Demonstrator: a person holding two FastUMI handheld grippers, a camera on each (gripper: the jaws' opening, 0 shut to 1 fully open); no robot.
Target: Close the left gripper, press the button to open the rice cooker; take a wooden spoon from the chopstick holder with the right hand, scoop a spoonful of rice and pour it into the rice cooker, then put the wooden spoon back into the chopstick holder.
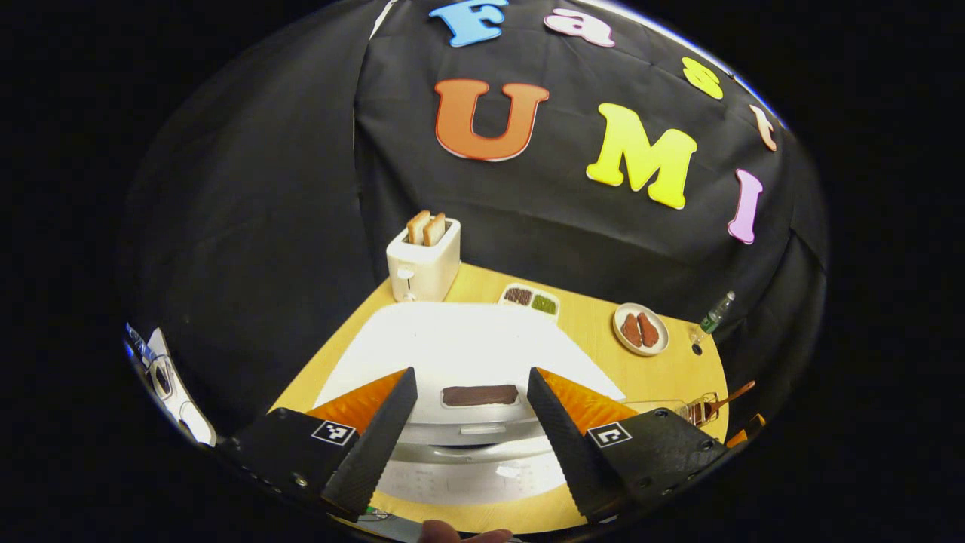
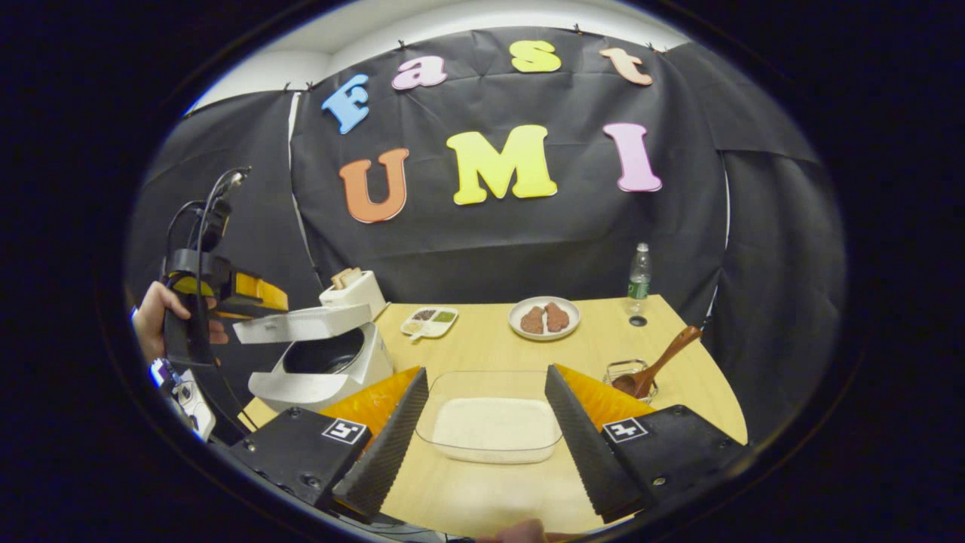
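Item: white rice cooker (image 2: 320,362), lid raised, dark pot showing, at nine o'clock in my right gripper view, on the pale wooden desk (image 2: 482,339). My left gripper (image 1: 471,422) hangs above its lid, jaws wide apart, holding nothing. Item: clear rectangular tray of white rice (image 2: 494,426), between the parted, empty jaws of my right gripper (image 2: 486,434). Item: brown wooden spoon (image 2: 656,366), leaning in the clear chopstick holder (image 2: 629,377), at three o'clock.
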